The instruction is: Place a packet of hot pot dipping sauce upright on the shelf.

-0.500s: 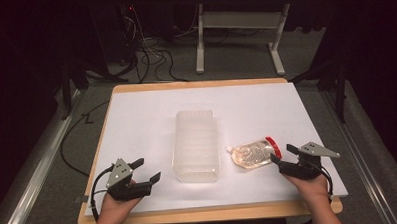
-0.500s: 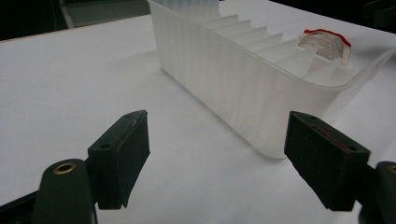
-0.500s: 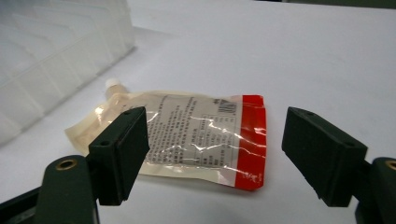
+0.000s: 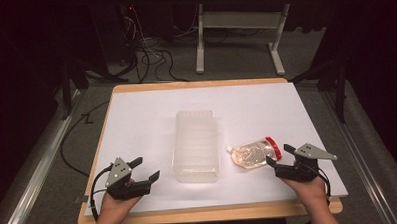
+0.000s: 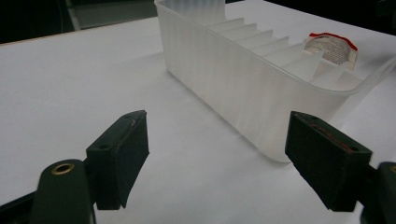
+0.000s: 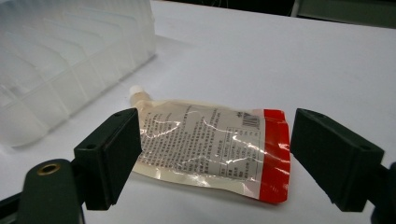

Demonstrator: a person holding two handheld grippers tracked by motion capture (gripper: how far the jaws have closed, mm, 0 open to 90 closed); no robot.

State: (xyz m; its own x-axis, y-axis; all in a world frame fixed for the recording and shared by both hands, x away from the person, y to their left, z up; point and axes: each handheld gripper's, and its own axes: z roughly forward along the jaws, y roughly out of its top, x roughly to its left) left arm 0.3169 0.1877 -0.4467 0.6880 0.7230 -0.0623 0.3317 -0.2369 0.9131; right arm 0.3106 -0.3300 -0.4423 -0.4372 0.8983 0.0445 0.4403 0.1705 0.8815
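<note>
Right gripper [image 4: 279, 157] being edged nearer pouch [image 4: 253, 152] beside tray [image 4: 196, 142]; jaws being held wide, empty; pouch middle being targeted.

Translucent white bin [image 4: 196, 147], clear pouch [image 4: 254, 153] with red edge and black print, black tongs [image 4: 275, 155]

So it's a wood-edged table [image 4: 195, 85] with a white sheet [image 4: 137, 124] covering nearly the whole top. Sitting on the sheet around the middle is a clear ribbed plastic bin [image 4: 196, 146], long side running front to back. Just right of the bin lies a flat spouted pouch [image 4: 253, 153] with a red end, spout toward the bin.
</note>
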